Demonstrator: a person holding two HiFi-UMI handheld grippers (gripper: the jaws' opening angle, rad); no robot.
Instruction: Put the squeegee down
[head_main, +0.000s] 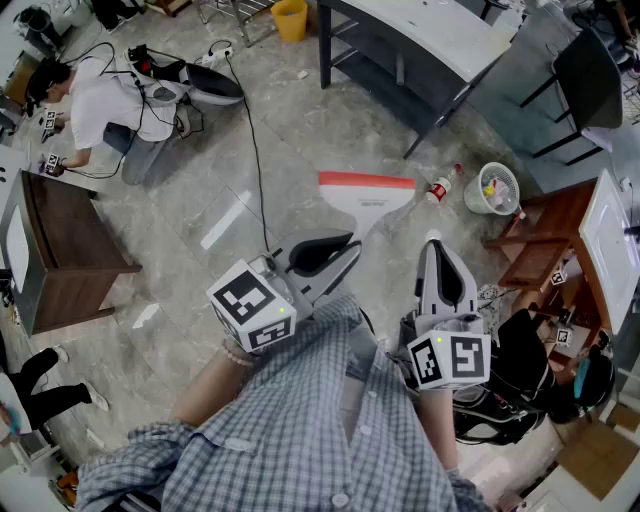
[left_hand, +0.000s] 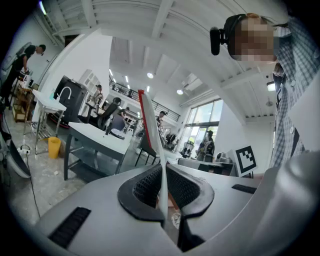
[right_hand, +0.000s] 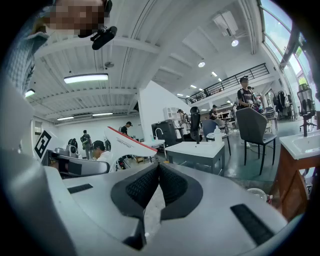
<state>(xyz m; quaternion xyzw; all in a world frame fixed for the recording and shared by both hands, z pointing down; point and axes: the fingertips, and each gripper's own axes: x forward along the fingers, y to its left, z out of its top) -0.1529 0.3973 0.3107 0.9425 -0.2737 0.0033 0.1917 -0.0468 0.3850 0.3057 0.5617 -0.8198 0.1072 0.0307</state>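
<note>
- Grey-shelled left gripper (head_main: 340, 252) is clamped on the thin white handle of the squeegee (head_main: 366, 193). Its ribbed pads pinch the handle from both sides, and it points nearly level.
- Squeegee hangs in the air over the pale stone floor (head_main: 280, 130), red-edged blade out in front and farthest from the person. It touches nothing but those jaws.
- To do this step well, the pinch should probably stay firm on the way down. The wide blade edge meets the surface first and the handle is laid down after it. Only then should the jaws part, so the tool neither drops nor swings.
- Right gripper (head_main: 434, 262) sits near the handle, jaws pressed together with nothing between them. It is best held clear of the lowering path.
- Small bottle (head_main: 440, 186) and white basket (head_main: 471, 196) lie on the floor right of the blade, so setting down short of them seems wise.
</note>
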